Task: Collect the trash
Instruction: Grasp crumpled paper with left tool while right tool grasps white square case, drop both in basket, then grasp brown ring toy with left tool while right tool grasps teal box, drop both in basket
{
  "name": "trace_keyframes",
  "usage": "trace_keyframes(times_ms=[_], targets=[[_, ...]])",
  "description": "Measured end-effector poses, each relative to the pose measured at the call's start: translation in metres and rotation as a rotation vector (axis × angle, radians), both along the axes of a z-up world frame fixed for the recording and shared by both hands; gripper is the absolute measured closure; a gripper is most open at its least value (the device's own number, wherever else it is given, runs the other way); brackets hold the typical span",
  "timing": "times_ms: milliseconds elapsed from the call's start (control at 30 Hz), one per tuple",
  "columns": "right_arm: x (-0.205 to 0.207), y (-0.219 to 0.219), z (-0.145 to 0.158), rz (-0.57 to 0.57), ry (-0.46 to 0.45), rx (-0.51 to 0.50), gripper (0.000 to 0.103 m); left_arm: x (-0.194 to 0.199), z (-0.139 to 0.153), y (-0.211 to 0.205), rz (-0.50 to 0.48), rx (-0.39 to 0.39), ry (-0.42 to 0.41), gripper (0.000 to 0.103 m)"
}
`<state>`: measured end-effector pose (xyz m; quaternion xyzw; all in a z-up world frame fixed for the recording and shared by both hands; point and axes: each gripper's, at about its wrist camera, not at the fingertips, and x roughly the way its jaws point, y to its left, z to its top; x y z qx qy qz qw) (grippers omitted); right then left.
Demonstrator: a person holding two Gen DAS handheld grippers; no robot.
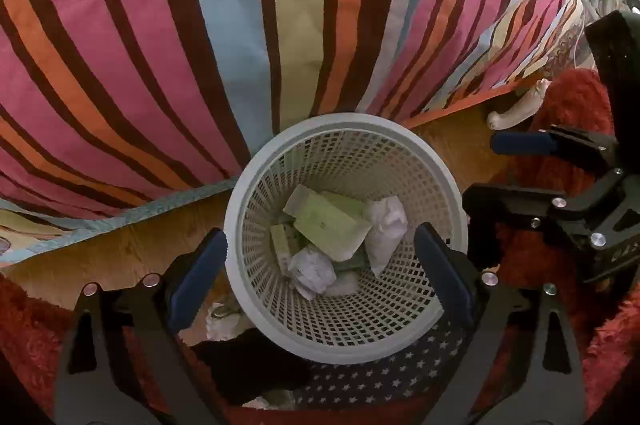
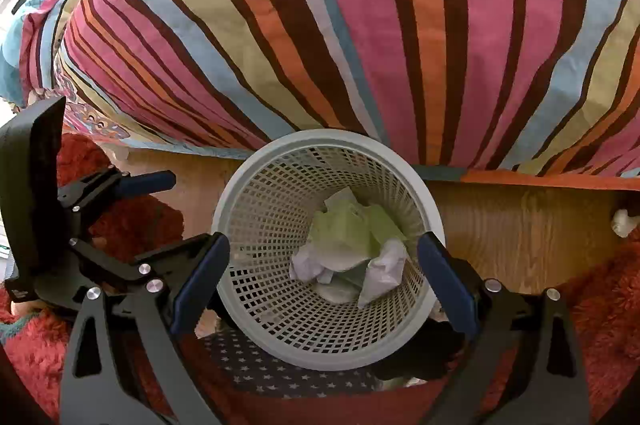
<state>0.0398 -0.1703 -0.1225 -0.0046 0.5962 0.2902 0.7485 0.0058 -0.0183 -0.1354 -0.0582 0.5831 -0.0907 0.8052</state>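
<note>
Basket (image 1: 256, 185) sits on the wood floor against the striped bedspread (image 1: 160, 45), with crumpled paper (image 1: 312, 271) and green wrappers (image 1: 328, 225) at its bottom. Left gripper (image 1: 320, 261) and right gripper (image 2: 324, 277) both hang over it, jaws spread wide, empty, pads at 3 and 9 o'clock.

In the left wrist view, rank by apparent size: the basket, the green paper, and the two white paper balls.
1. Basket
2. Green paper
3. The two white paper balls look about alike; not ranked.
</note>
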Motion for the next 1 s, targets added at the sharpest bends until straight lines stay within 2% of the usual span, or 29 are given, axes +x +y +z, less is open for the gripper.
trace_keyframes(times_ms=[100, 200, 267, 333, 400, 433, 500, 567, 667, 733, 800, 900, 1000], targets=[[-0.001, 0.003, 0.005, 0.005, -0.024, -0.012, 0.013, -0.001, 0.013, 0.003, 0.015, 0.023, -0.044, 0.011], [-0.003, 0.005, 0.028, 0.029, -0.110, -0.007, 0.013, -0.001, 0.042, 0.008, 0.017, 0.018, -0.104, 0.011], [-0.001, 0.003, 0.052, 0.039, -0.165, 0.032, 0.013, 0.005, 0.078, 0.021, 0.026, -0.053, -0.168, 0.011], [0.008, -0.002, 0.086, 0.025, -0.242, 0.097, 0.013, 0.015, 0.112, 0.036, 0.046, -0.062, -0.248, 0.011], [0.021, -0.005, 0.113, 0.005, -0.321, 0.134, 0.013, 0.033, 0.145, 0.054, 0.083, -0.013, -0.336, 0.011], [0.036, -0.007, 0.135, -0.018, -0.396, 0.143, 0.013, 0.046, 0.161, 0.065, 0.106, 0.018, -0.385, 0.011], [0.062, -0.008, 0.162, -0.068, -0.520, 0.142, 0.013, 0.074, 0.183, 0.084, 0.183, 0.089, -0.461, 0.011], [0.089, -0.004, 0.181, -0.113, -0.610, 0.126, 0.013, 0.111, 0.200, 0.108, 0.273, 0.119, -0.524, 0.011], [0.133, 0.009, 0.204, -0.178, -0.740, 0.094, 0.013, 0.171, 0.211, 0.134, 0.341, 0.134, -0.538, 0.011], [0.168, 0.025, 0.214, -0.191, -0.787, 0.072, 0.013, 0.215, 0.214, 0.147, 0.367, 0.153, -0.551, 0.011], [0.199, 0.038, 0.219, -0.192, -0.792, 0.061, 0.013, 0.244, 0.215, 0.157, 0.367, 0.168, -0.551, 0.011], [0.248, 0.056, 0.219, -0.185, -0.751, 0.047, 0.013, 0.294, 0.211, 0.172, 0.395, 0.191, -0.495, 0.011], [0.274, 0.062, 0.216, -0.194, -0.717, 0.048, 0.013, 0.328, 0.208, 0.184, 0.392, 0.203, -0.475, 0.011]])
